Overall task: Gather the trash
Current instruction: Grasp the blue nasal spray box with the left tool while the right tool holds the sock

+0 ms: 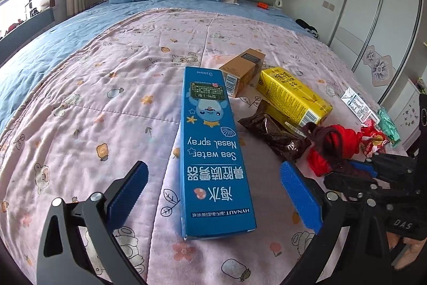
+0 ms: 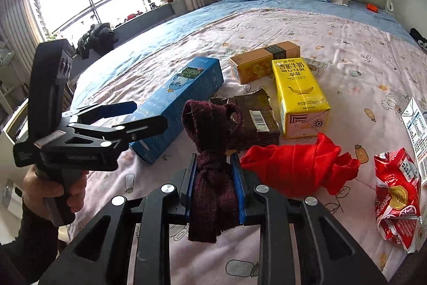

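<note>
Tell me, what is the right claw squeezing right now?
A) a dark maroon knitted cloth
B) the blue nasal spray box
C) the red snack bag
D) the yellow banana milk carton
A: in the right wrist view the right claw is shut on the dark maroon knitted cloth, while the blue box, yellow carton and red snack bag all lie untouched on the bed quilt.

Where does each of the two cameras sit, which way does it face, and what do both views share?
Left wrist: on the left gripper, open above the blue nasal spray box, facing the headboard; the right gripper shows at right.
Right wrist: on the right gripper, shut on a dark red sock, facing the headboard; the left gripper and left hand show at left.
Shared: the blue box, yellow milk carton, red cloth.
</note>
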